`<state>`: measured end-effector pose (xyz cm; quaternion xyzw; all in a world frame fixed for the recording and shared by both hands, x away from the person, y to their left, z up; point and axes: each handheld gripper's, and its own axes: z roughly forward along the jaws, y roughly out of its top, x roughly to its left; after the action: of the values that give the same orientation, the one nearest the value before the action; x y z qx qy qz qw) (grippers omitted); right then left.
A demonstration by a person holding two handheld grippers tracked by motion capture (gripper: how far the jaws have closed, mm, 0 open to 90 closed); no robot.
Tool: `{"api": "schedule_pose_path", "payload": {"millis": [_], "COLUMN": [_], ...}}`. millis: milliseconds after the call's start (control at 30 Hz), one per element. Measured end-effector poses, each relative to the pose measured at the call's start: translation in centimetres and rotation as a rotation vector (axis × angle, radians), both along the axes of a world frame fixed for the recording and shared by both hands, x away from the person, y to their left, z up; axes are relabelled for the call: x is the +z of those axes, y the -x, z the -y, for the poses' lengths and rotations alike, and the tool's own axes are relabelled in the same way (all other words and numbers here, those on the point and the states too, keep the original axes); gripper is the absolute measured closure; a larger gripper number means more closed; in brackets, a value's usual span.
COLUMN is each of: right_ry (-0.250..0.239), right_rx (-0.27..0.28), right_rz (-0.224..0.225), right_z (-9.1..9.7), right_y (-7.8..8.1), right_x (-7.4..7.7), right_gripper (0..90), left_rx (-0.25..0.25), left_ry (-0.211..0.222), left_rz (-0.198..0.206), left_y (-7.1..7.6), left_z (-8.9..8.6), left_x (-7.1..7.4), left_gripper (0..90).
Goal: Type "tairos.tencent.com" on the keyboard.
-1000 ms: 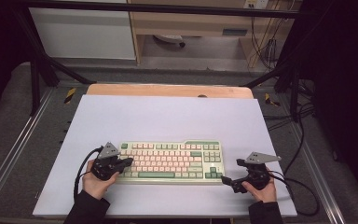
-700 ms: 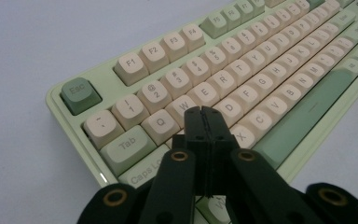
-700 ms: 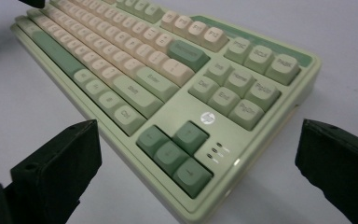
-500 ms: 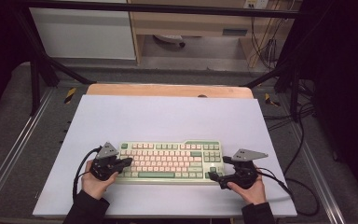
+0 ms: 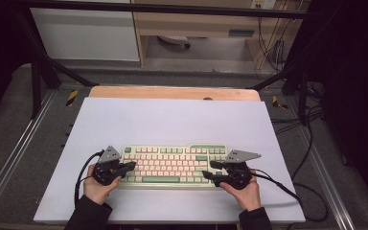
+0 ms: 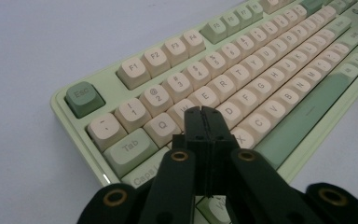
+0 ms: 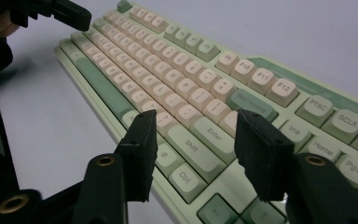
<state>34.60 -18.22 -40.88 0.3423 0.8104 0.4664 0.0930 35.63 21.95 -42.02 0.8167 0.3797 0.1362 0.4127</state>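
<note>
Over the keyboard's [image 5: 172,165] left end, my left gripper [image 6: 204,112] has its jaws pressed together above the letter keys. My right gripper [image 7: 193,140] has just been closing, its jaws apart above the Shift and Enter keys, gripping nothing. The keyboard lies on the white table [image 5: 172,120], near its front edge.

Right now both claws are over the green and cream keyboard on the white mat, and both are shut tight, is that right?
Not quite. The left claw is shut, over the keyboard on the white mat. The right claw has just been closing, but the right gripper view shows a gap between its jaws with nothing in it.
</note>
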Motion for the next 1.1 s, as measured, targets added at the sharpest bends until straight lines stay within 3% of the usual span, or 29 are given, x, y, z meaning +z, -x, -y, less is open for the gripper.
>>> {"api": "schedule_pose_path", "payload": {"millis": [367, 633, 867, 1100], "right_ry": [0.017, 0.022, 0.004, 0.024], "right_rx": [0.02, 0.039, 0.04, 0.024], "right_rz": [0.007, -0.014, -0.031, -0.044], "right_z": [-2.3, -4.4, -6.0, -8.3], "right_y": [-0.5, -1.0, -1.7, -2.9], "right_x": [0.4, 0.3, 0.3, -0.3], "right_gripper": [68.2, 80.8, 87.7, 90.0], "left_rx": [-0.002, -0.001, -0.004, -0.002], "left_ry": [-0.001, 0.004, 0.002, 0.006], "left_rz": [-0.003, 0.002, -0.001, 0.0], "left_y": [-0.1, 0.0, -0.1, -0.1], "left_z": [-0.1, -0.1, 0.0, -0.1], "left_x": [-0.1, 0.0, -0.1, -0.1], "left_gripper": [90.0, 90.0, 90.0, 89.9]}}
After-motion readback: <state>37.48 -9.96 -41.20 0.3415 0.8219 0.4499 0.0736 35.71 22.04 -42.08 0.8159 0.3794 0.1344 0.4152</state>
